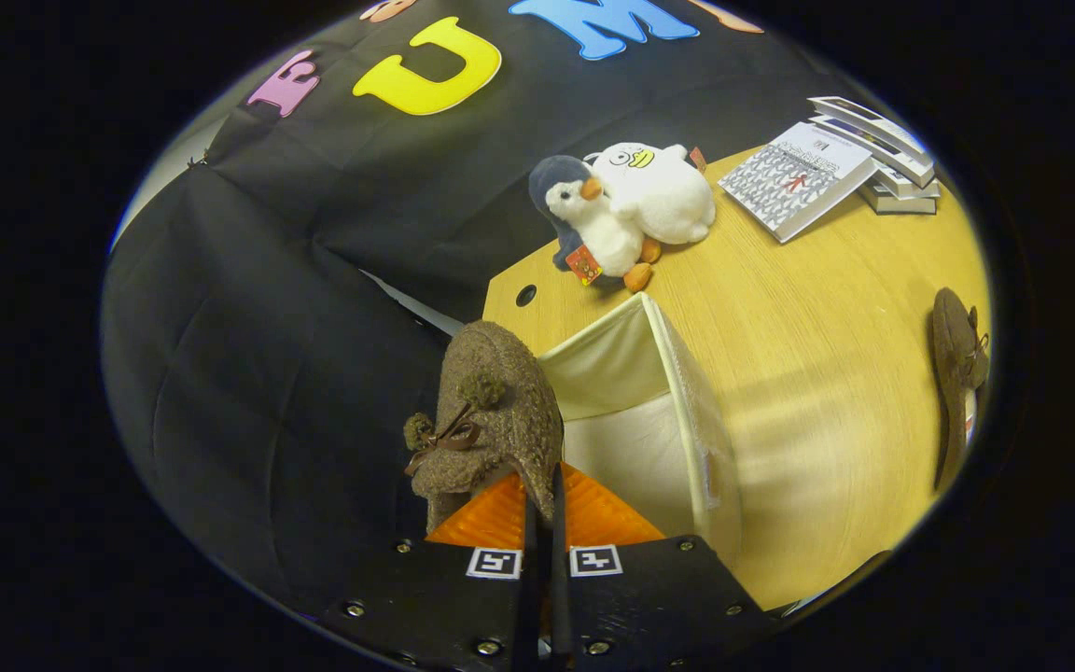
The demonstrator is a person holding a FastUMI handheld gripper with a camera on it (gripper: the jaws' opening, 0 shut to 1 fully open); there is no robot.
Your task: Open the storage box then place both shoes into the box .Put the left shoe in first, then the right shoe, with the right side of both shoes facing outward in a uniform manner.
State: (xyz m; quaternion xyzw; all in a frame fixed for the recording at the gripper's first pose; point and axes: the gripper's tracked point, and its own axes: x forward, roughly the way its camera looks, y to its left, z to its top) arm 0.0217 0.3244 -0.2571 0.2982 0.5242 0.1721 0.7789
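Claw [545,485]: fingers drawn almost together, pinching the rim of a brown fuzzy shoe [491,420] between them; the shoe hangs toe-up just ahead of the fingers, its bow and pom-poms facing 9 o'clock.
Table [827,373]: light wood, spreading from 12 to 4 o'clock beyond the fingers, with a round cable hole [525,295] near its far corner.
Storage box [659,411]: pale fabric, open at the top, on the table just ahead of the fingers toward 1 o'clock; the held shoe is at its near-left corner, above the rim, its sole toward the opening.
Second shoe [956,373]: same brown fuzz, lying on the table well apart from the box, out at 3 o'clock.
Plush toys: a grey-and-white penguin [593,229] touching a white plush [654,191], beyond the box at 12 o'clock.
Books [799,177]: one patterned cover lying flat, beside a small stack [883,154], at 1 to 2 o'clock, past the plush toys.
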